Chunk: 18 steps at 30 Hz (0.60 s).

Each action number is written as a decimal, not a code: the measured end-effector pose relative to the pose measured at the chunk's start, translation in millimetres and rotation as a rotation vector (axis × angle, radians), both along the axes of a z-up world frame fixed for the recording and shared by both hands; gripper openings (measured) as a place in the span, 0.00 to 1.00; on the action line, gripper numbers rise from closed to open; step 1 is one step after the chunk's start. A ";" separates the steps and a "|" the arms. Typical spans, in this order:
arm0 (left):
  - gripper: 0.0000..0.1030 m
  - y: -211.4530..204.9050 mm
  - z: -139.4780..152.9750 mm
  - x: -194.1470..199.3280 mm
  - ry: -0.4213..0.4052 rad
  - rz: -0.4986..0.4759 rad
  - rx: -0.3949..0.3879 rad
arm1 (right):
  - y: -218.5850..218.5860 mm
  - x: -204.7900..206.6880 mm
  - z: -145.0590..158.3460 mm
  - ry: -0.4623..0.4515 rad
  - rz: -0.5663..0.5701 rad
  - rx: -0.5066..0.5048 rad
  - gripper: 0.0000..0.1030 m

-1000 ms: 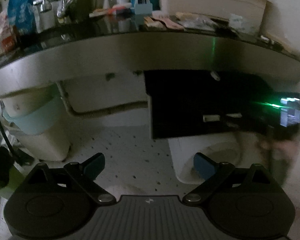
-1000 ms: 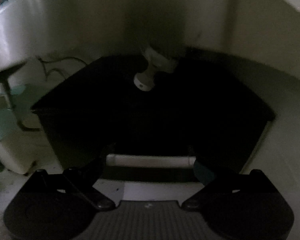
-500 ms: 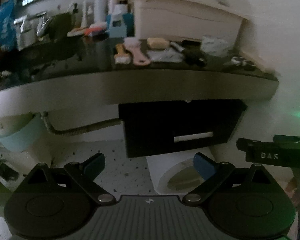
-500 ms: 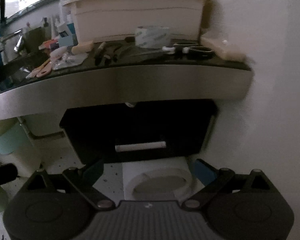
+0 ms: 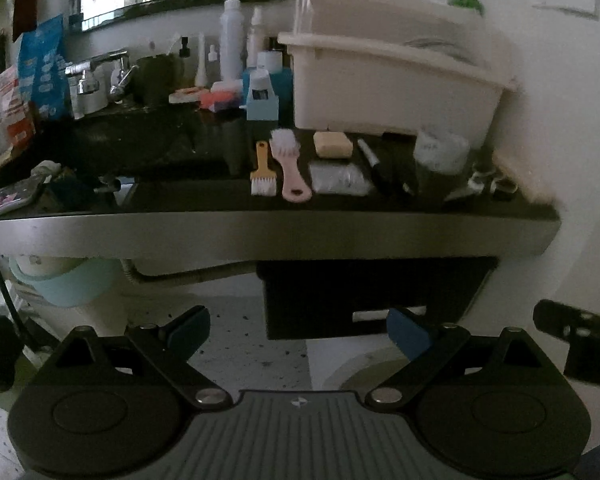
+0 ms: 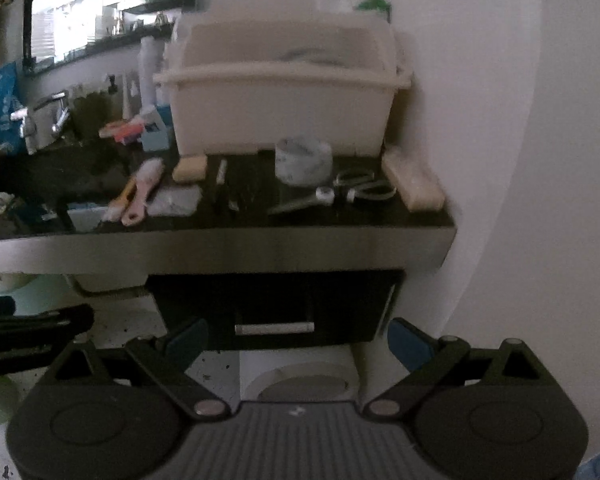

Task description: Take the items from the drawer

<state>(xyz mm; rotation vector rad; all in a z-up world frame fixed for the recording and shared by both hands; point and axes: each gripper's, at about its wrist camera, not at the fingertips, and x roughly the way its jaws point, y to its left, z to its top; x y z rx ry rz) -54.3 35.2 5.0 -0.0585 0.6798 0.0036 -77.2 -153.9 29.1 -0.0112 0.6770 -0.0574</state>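
**Both tools released, drawer shut below the desk**

Left tool [image 5: 298, 330]: released, fingers spread wide, nothing between them; held back from the desk [image 5: 260, 232], pointed at its front edge. Right tool [image 6: 298, 338]: likewise released and empty; its pads sit either side of the drawer front in its own view, apart from it.

Drawer [image 6: 274, 308]: dark, under the right end of the desk, against the right wall; appears closed; pale bar handle [image 6: 274, 328] across its front, untouched. Contents not visible.

On the desk, near edge, left to right: small yellow brush [image 5: 263, 170]; pink brush [image 5: 290, 168], just beside it; clear packet [image 5: 338, 178]; dark pens [image 5: 384, 168]; scissors [image 6: 340, 192]; a pale block [image 6: 412, 184] at the far right. Behind them: a bar of soap [image 5: 332, 145]; roll of tape [image 6: 303, 160]; large cream tub [image 6: 284, 100] at the back. Tap [image 5: 96, 74] and bottles at far left.

Below the drawer: a pale round bin [image 6: 300, 376] on the speckled floor.
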 end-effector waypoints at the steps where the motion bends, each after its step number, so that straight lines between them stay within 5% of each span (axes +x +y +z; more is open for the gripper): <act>1: 0.93 -1.2 4.5 1.6 0.009 -0.015 -0.007 | 0.7 -1.6 5.9 -0.009 -0.001 0.003 0.94; 18: 0.97 -26.3 34.1 32.3 0.028 -0.011 0.058 | -2.2 39.5 25.0 0.020 -0.058 0.014 0.94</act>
